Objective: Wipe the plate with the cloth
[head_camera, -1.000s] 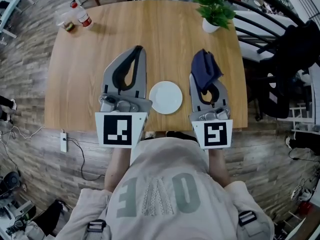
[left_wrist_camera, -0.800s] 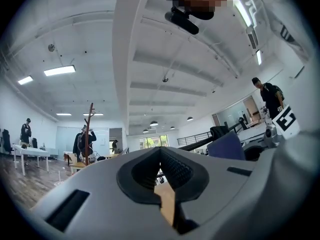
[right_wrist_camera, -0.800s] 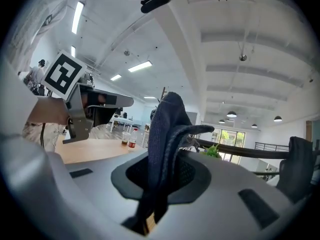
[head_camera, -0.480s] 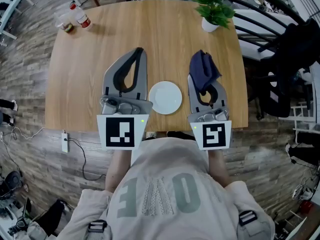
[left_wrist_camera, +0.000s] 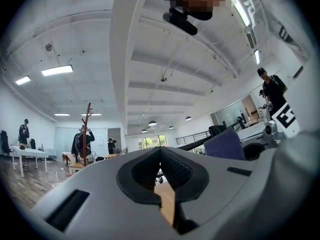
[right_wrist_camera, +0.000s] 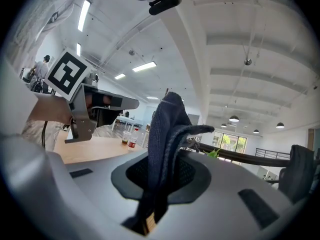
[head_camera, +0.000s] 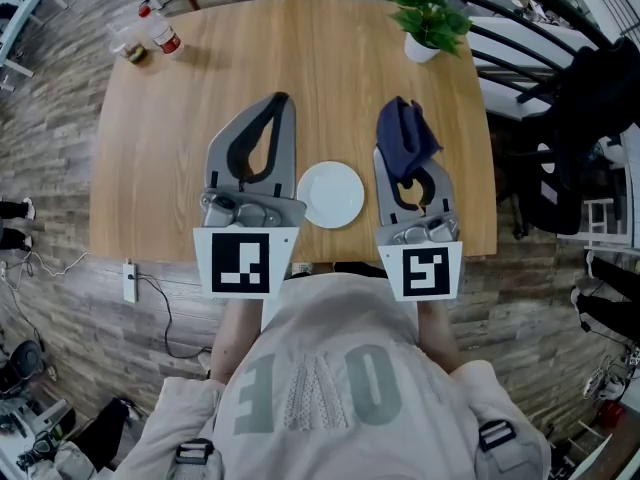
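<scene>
A small white plate (head_camera: 331,195) lies on the wooden table (head_camera: 330,68) near its front edge, between my two grippers. To the plate's left my left gripper (head_camera: 278,101) is held level above the table, its jaws shut with nothing between them (left_wrist_camera: 161,156). On the plate's right my right gripper (head_camera: 400,133) is shut on a dark blue cloth (head_camera: 407,139), which bunches up beyond the jaws. In the right gripper view the cloth (right_wrist_camera: 166,139) stands up between the pads.
A potted green plant (head_camera: 430,20) stands at the table's far right. A bottle (head_camera: 160,31) and a cup (head_camera: 132,46) stand at the far left corner. A dark chair with clothing (head_camera: 590,118) is to the right of the table.
</scene>
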